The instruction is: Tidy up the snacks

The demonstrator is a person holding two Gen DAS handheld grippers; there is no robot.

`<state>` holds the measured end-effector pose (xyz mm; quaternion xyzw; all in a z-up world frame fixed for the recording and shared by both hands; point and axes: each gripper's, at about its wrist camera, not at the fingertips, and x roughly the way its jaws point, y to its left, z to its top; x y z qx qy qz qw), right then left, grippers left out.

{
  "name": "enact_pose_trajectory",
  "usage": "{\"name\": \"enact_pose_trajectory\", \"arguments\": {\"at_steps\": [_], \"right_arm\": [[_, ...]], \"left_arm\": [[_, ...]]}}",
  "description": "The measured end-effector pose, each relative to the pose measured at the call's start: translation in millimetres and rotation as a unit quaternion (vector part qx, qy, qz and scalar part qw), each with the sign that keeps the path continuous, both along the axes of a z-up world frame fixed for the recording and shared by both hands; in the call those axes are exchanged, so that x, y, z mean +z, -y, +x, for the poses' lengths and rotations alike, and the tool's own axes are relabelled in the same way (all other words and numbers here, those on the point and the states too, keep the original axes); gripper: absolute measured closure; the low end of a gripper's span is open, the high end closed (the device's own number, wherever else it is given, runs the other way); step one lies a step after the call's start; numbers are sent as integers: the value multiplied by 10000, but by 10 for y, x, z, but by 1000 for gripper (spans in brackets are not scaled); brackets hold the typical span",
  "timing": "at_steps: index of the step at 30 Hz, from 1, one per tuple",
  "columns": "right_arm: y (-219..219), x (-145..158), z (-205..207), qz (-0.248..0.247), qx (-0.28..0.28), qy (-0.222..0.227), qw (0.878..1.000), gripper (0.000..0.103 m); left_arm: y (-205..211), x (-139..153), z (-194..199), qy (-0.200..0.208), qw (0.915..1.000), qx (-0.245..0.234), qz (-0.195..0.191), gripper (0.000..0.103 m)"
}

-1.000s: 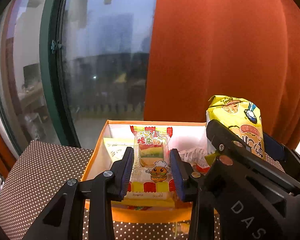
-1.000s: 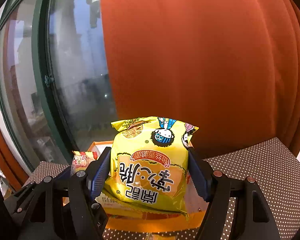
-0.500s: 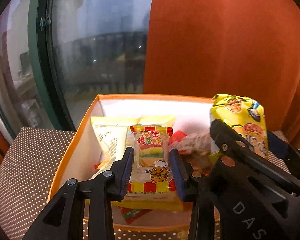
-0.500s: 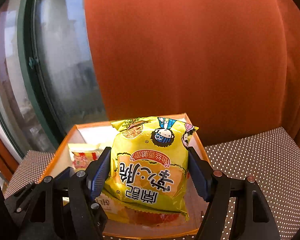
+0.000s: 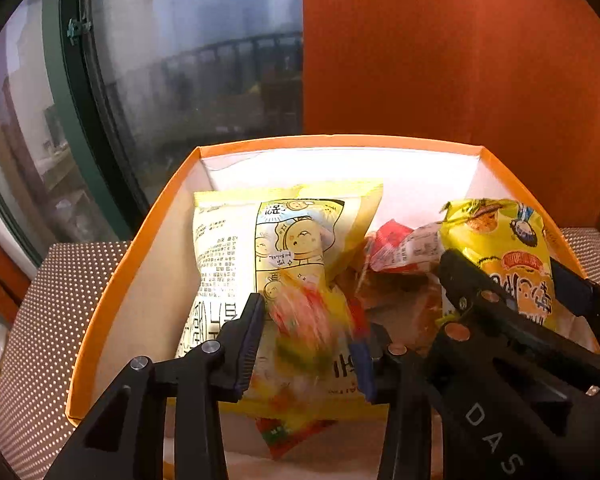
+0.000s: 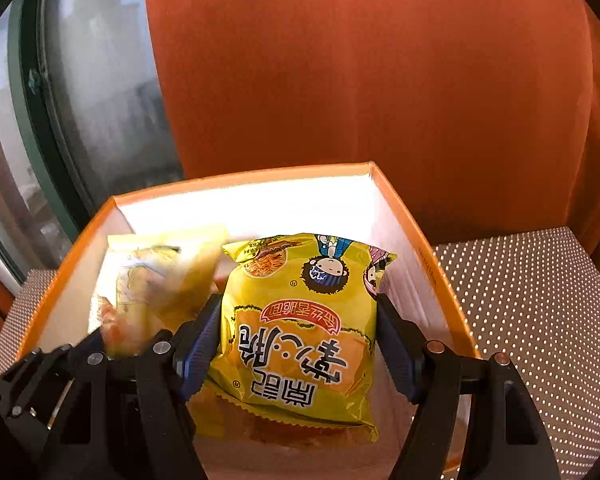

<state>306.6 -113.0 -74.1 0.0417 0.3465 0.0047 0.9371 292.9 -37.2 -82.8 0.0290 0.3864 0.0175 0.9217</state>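
Yellow snack bag (image 6: pixel 300 344) between right gripper (image 6: pixel 300 350) jaws.

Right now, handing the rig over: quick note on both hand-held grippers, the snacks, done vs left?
Left hand-held gripper: jaws opening, small burger snack packet blurred between them, over the orange box.
Right hand-held gripper: clamped on the yellow noodle bag, low inside the box.
Done: a big yellow pack and red-wrapped snacks lie in the box.
Left: finish the left drop, release the noodle bag.
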Motion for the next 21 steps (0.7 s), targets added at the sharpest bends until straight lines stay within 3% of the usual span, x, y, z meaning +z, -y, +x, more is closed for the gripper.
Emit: {"name": "enact_pose_trajectory", "arguments": {"at_steps": [2,9,16,21], "right_arm": [[7,-37,44,47,26,-94,9999,28],[46,-60,61,-5,149,-239,9996,28],[110,-7,-47,-235,262,-378,9987,26],[172,17,-93,-139,310,-461,9984,23]], "left_arm": [[15,-34,-16,-2,10000,-17,19,59],[95,11,-44,-145,9996,-245,-18,31],[241,86,-152,-171,9984,-529,-67,22],[261,142,-189,-140,9983,-560,-29,18]]}}
